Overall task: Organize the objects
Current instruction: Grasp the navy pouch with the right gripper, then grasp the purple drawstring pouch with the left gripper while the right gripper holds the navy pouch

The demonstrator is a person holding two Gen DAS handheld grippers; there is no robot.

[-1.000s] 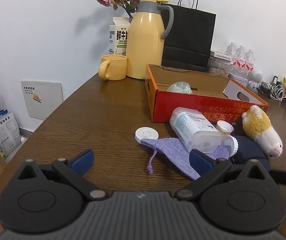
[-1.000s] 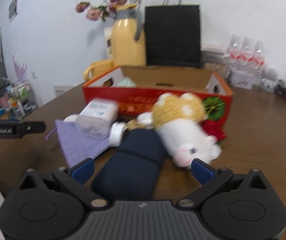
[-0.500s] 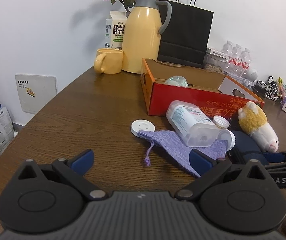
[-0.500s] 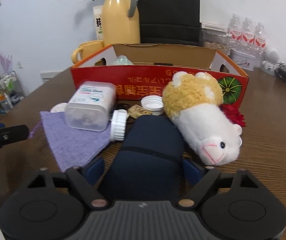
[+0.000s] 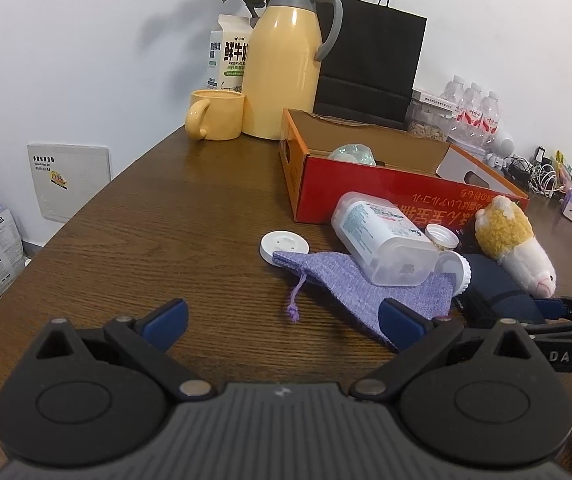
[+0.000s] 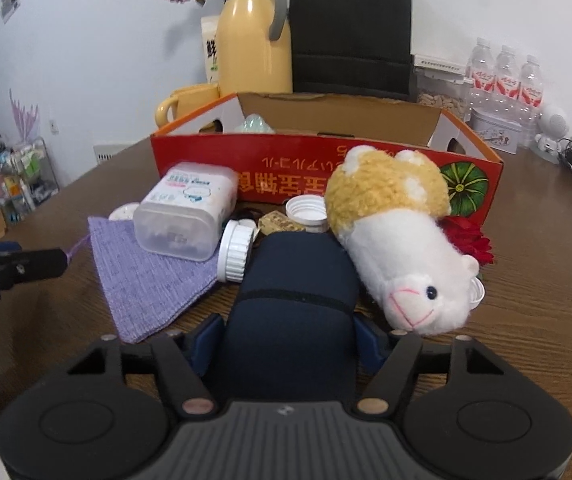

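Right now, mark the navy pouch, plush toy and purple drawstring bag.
navy pouch (image 6: 294, 280): right wrist view, upper fabric face above the strap.
plush toy (image 6: 402, 240): right wrist view, white body just below the yellow part.
purple drawstring bag (image 5: 350, 280): left wrist view, flat woven middle.

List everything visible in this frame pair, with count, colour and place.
cardboard box: 1, red-orange, table centre
plush toy: 1, yellow-white, before box
navy pouch: 1, dark blue, between right fingers
drawstring bag: 1, purple, under jar
plastic jar: 1, clear, on its side
round lid: 1, white, left of bag
thermos: 1, yellow, behind box
mug: 1, yellow, beside thermos
paper bag: 1, black, by wall
left gripper: open
right gripper: closing on pouch
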